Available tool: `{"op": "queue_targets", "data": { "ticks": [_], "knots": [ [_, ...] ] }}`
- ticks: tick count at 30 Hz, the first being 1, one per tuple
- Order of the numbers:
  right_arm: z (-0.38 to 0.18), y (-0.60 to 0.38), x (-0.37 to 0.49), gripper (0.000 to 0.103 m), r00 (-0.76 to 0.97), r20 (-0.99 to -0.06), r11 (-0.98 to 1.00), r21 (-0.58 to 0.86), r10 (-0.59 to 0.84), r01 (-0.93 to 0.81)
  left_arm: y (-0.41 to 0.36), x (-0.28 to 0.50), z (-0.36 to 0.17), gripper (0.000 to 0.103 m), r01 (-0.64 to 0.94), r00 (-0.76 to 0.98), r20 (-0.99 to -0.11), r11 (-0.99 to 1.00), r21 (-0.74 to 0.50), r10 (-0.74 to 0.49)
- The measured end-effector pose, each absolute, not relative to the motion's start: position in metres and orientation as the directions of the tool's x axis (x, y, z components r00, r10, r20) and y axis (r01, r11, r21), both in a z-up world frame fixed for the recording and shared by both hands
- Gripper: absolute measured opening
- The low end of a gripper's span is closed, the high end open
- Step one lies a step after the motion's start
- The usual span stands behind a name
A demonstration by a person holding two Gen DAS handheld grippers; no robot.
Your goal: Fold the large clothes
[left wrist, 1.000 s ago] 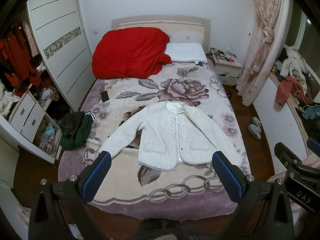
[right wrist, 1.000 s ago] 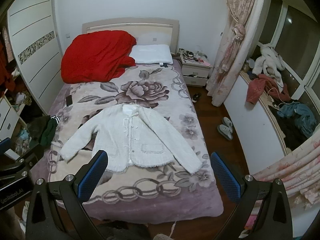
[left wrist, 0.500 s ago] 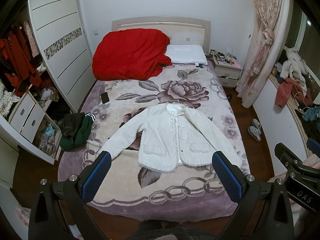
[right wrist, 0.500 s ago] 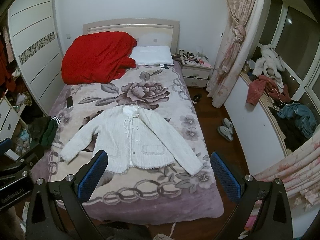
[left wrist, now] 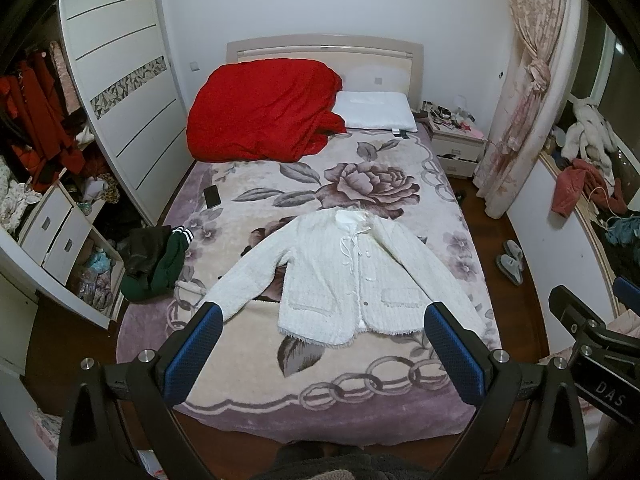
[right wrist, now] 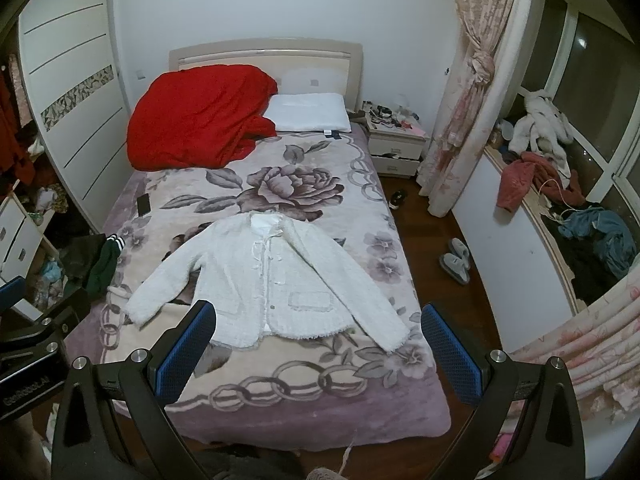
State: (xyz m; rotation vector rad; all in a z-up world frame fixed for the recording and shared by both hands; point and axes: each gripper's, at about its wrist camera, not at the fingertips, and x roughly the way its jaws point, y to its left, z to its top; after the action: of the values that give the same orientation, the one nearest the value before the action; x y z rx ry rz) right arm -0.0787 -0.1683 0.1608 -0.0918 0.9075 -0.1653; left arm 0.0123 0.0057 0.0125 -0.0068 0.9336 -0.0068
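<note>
Both grippers hang above the foot end of the bed (left wrist: 240,412), well clear of the blanket and of the garment. The left gripper (left wrist: 322,354) has its two blue-padded fingers (left wrist: 188,354) spread wide apart, with nothing between them and nothing touching them. The right gripper (right wrist: 318,354) is the same: its blue pads (right wrist: 450,354) stand far apart, empty, and apart from the cloth. In the left wrist view the right gripper's black frame shows at the far right edge, beside the bed's foot corner.

The white cardigan (left wrist: 352,276) lies flat on the bed, face up, in the half of the blanket nearer the foot. Its collar points toward the headboard and its fringed hem toward the foot. The front is closed down the middle, with a thin tie hanging from the neck and a patch pocket on either side of the closure near the hem. Both sleeves are spread outward and slant down toward the foot, one reaching toward the wardrobe side of the bed, the other toward the window side. The fabric looks thick and ribbed, with no fold in it yet.

At the head of the bed, a red duvet (left wrist: 264,112) is heaped beside a white pillow (left wrist: 376,114). A dark phone (left wrist: 212,196) lies near the bed's wardrobe-side edge, and a dark green garment (left wrist: 160,264) hangs over that same edge, level with the cardigan
</note>
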Motion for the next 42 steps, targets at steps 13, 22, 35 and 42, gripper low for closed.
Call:
{"op": "queue_targets", "data": {
  "ticks": [13,22,35,42],
  "knots": [
    [0.158,-0.171,-0.083,0.103,0.606,-0.774,0.983,-0.148,-0.182,0.107,0.009,0.014,0.015,0.103,0.003,0.598,-0.801,1.0,-0.009,-0.009],
    [0.162,-0.164,-0.077,0.103,0.605,-0.775,0.983,-0.147,-0.181,0.106,0.015,0.017,0.025,0.103,0.004,0.605,-0.796,1.0,-0.01,-0.01],
    [0.17,-0.157,-0.074,0.103,0.614,-0.769,0.984,-0.144,-0.177,0.104,0.017,0.018,0.026,0.103,0.003,0.612,-0.791,1.0,-0.011,-0.011],
    [0.16,-0.158,-0.07,0.103,0.625,-0.764,0.987,-0.122,-0.162,0.106,0.028,0.046,0.008,0.103,-0.057,0.673,-0.732,0.994,0.088,0.104]
  ]
}}
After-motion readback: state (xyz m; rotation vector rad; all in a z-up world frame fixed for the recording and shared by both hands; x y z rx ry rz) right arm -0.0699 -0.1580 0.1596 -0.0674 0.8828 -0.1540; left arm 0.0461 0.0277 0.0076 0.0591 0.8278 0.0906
